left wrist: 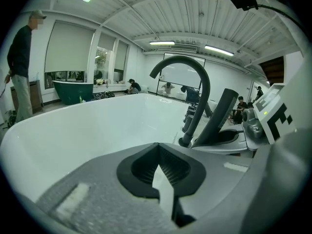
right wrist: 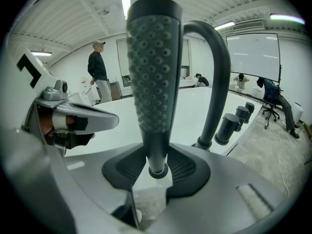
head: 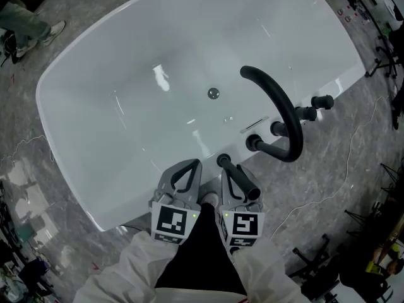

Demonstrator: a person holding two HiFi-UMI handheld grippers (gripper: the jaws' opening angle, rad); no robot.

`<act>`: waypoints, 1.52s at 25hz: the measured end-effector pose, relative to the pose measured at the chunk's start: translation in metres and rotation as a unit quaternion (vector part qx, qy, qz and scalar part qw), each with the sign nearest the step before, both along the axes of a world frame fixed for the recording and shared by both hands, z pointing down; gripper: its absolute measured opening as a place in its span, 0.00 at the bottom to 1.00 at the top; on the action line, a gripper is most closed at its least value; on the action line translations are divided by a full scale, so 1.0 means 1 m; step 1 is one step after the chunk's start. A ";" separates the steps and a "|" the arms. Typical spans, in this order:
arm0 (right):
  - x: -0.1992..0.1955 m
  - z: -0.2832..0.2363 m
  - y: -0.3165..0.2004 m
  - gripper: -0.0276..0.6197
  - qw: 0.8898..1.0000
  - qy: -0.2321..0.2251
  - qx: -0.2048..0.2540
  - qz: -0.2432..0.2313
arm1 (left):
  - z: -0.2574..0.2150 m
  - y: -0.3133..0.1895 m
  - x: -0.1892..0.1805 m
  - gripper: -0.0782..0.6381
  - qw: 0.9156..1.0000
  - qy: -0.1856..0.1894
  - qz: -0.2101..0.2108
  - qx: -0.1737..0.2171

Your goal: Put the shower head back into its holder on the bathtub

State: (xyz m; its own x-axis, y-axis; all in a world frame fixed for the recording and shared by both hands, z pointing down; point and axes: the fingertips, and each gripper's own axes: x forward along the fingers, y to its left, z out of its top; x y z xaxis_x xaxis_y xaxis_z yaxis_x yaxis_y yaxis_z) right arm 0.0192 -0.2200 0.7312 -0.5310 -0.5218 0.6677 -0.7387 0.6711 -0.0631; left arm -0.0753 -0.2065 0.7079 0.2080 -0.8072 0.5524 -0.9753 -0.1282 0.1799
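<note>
A person stands on grey floor near what looks like a green tub.

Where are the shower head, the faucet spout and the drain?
shower head [right wrist: 152,67], right gripper view, on the middle of its studded face.
faucet spout [head: 288,111], head view, on the black arch, partway down its curve.
drain [head: 213,93], head view, on its round metal cap.

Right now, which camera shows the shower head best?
The right gripper view: the shower head fills the middle, bumpy face clear, stem gripped by the right gripper. The head view shows it small and dark; the left gripper view shows it sideways, smaller.
</note>
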 end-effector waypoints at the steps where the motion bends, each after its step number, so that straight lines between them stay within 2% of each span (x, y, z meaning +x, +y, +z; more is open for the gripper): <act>1: 0.000 0.001 0.000 0.26 1.000 0.002 -0.001 0.000 | 0.000 0.000 0.000 0.11 1.000 0.000 0.000 0.000; 11: -0.003 0.013 -0.002 0.26 1.000 0.014 -0.009 0.002 | 0.006 -0.002 0.000 0.11 1.000 0.009 0.010 -0.002; 20: -0.011 0.022 0.003 0.26 0.999 0.041 -0.008 -0.017 | 0.008 -0.006 -0.005 0.11 1.000 0.017 0.012 0.002; 30: -0.017 0.023 0.002 0.26 0.998 0.055 0.008 -0.025 | 0.011 -0.008 -0.006 0.11 1.000 0.021 0.013 0.001; 38: -0.016 0.026 0.002 0.26 0.999 0.044 0.001 -0.017 | 0.014 -0.010 0.000 0.11 0.999 0.025 0.020 -0.002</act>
